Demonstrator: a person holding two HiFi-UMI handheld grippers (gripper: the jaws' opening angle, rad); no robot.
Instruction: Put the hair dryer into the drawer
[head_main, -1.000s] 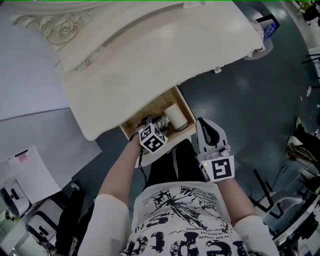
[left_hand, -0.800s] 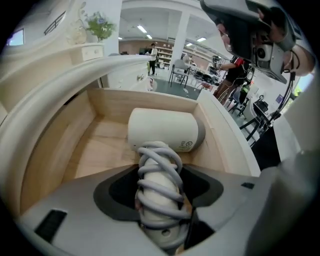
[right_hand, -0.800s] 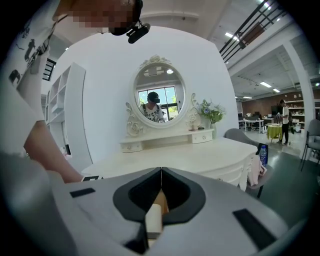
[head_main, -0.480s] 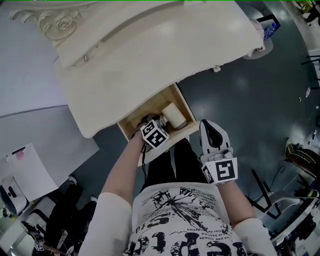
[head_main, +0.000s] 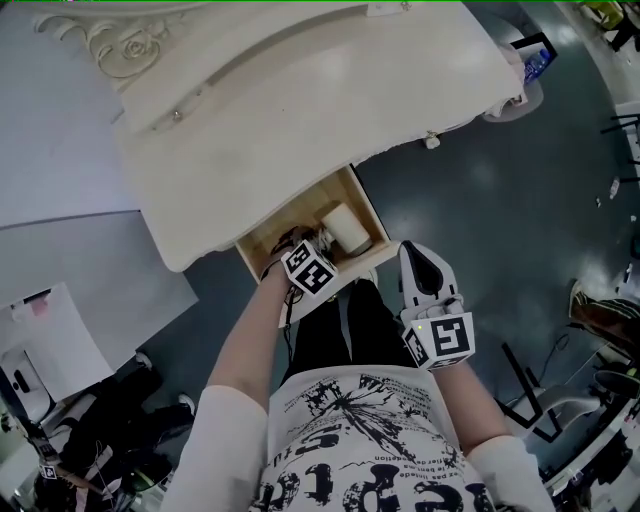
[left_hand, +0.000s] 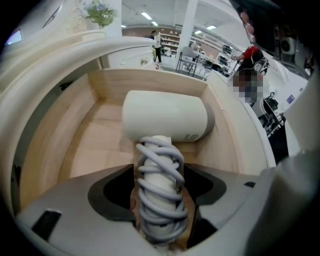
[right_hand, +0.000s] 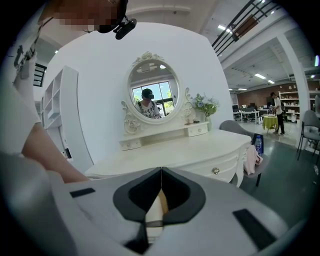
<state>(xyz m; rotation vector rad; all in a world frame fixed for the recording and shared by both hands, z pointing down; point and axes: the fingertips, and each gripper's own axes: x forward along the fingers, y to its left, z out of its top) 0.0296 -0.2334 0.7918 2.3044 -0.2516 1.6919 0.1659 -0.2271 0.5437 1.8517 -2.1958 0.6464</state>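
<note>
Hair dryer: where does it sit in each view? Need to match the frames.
Head view: hair dryer just below centre, lying in the open drawer.
Left gripper view: centre of the picture, barrel crosswise on the drawer floor, cord-wrapped handle running down to the bottom edge.
Right gripper view: not in it.
Shared landmark: the cream dressing table, top of the head view, upper left in the left gripper view, mid-frame in the right gripper view.

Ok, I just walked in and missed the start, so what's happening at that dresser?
A person works two hand-held grippers. The left gripper reaches into the open drawer, where the hair dryer lies. Its jaws have just been opening, and the cord-wrapped handle sits loose between them. The right gripper hangs shut and empty just outside the drawer.
</note>
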